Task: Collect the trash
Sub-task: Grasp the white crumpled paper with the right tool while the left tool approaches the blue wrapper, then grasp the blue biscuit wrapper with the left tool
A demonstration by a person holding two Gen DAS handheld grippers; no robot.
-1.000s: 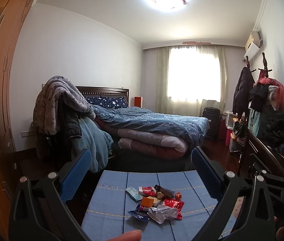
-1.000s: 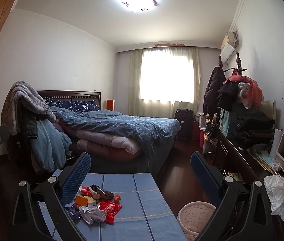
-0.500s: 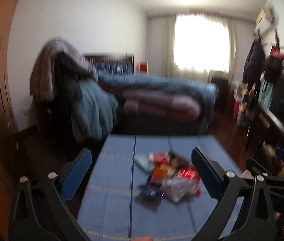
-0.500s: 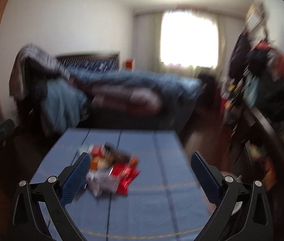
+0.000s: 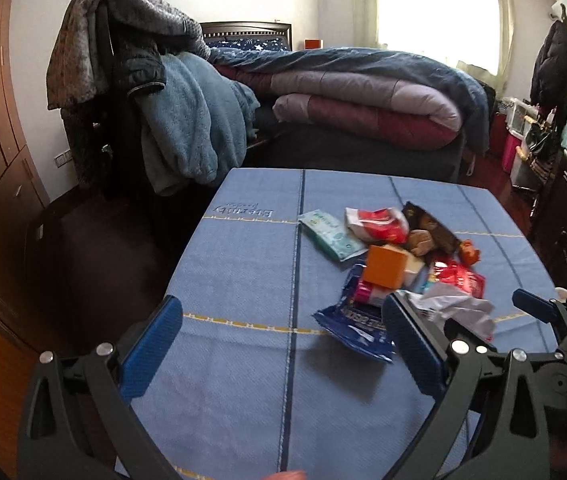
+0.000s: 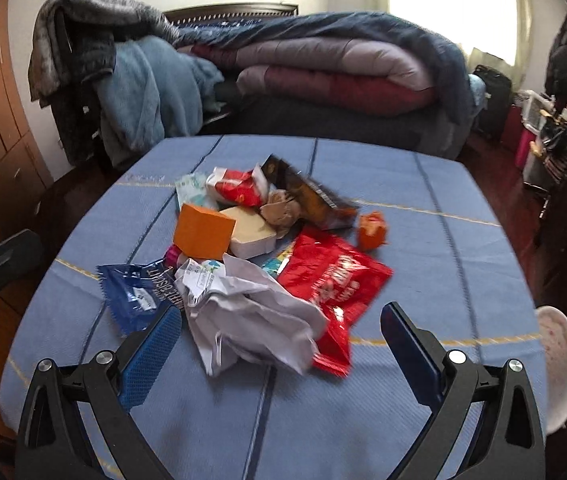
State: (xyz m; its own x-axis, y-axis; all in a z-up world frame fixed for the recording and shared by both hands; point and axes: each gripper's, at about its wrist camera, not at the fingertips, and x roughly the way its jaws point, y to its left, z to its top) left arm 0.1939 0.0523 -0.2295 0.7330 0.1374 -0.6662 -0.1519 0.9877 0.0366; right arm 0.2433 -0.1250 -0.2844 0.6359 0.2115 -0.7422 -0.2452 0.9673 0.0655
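Both claws hang released above the blue tablecloth [image 6: 423,240]. The right gripper [image 6: 281,344] straddles crumpled white paper [image 6: 251,316]. The left gripper [image 5: 283,340] is beside the blue wrapper [image 5: 357,330], whose long axis runs left-right.

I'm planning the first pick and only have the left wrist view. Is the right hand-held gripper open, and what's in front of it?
Observer: The right hand-held gripper is open and empty. The crumpled white paper lies just ahead, in line with the gap between its fingers.
Operator: Is there a bin nearby?
Observer: A pale, pink-speckled bin stands on the floor off the right edge of the table.
Operator: Is anything caught under that paper?
Observer: The paper overlaps the near-left part of the red packet.
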